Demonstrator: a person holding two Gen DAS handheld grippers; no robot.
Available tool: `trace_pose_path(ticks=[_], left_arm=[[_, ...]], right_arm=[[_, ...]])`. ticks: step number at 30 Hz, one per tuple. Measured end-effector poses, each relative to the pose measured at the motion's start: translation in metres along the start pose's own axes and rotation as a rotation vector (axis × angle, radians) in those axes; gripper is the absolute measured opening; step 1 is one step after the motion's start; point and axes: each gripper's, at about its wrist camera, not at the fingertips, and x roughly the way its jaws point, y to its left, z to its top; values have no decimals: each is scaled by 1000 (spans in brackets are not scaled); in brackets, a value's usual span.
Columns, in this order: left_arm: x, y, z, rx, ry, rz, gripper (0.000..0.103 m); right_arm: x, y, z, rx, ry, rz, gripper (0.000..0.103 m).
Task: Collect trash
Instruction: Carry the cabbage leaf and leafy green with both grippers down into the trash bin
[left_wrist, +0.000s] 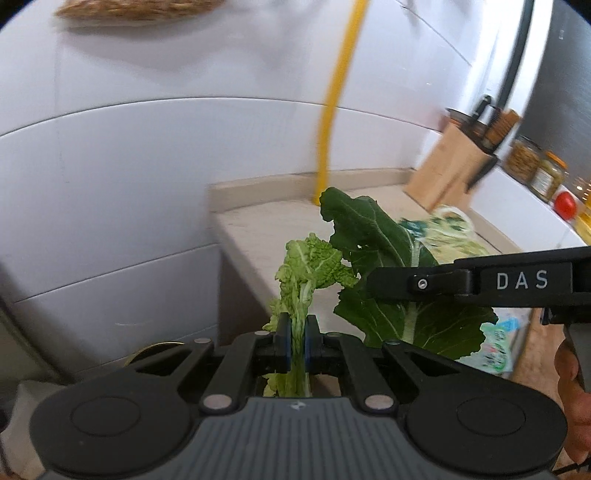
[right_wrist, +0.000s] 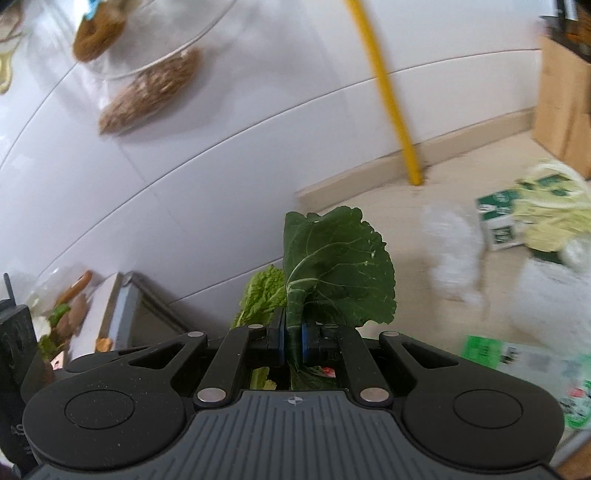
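Note:
My left gripper (left_wrist: 297, 341) is shut on a light green cabbage leaf (left_wrist: 308, 271) and holds it upright off the left end of the counter (left_wrist: 258, 229). My right gripper (right_wrist: 293, 341) is shut on a dark green leaf (right_wrist: 340, 266). The dark leaf also shows in the left wrist view (left_wrist: 373, 236), with the right gripper's body (left_wrist: 480, 280) reaching in from the right. The light leaf shows behind it in the right wrist view (right_wrist: 260, 295). More trash lies on the counter: a crumpled clear plastic piece (right_wrist: 452, 254), a green-white carton (right_wrist: 498, 218) and printed wrappers (right_wrist: 524, 362).
A yellow pipe (left_wrist: 332, 107) runs down the white tiled wall to the counter. A wooden knife block (left_wrist: 450, 166), jars (left_wrist: 535, 168) and a tomato (left_wrist: 565, 205) stand at the right. At lower left in the right wrist view sits an open container with food scraps (right_wrist: 62, 314).

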Motion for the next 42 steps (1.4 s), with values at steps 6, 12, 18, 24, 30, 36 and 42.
trace_pose_path(ticks=[6, 12, 18, 24, 30, 36, 42], left_arm=[[-5, 25, -3, -44, -7, 66, 4], [0, 45, -7, -75, 4, 120, 4], [10, 71, -16, -113, 43, 170, 4], [41, 99, -27, -164, 106, 211, 4], [71, 121, -36, -198, 167, 246, 4], [97, 141, -44, -255, 212, 277, 4], [123, 157, -53, -277, 251, 315, 6]], right_arm=[[27, 26, 0, -49, 47, 56, 11], [56, 38, 0, -74, 96, 84, 11], [90, 42, -1, -76, 154, 86, 11], [132, 46, -9, -79, 231, 58, 11], [177, 46, -17, -68, 308, 26, 11], [215, 42, -20, -47, 369, 11, 12], [247, 33, -27, -26, 413, -34, 21]])
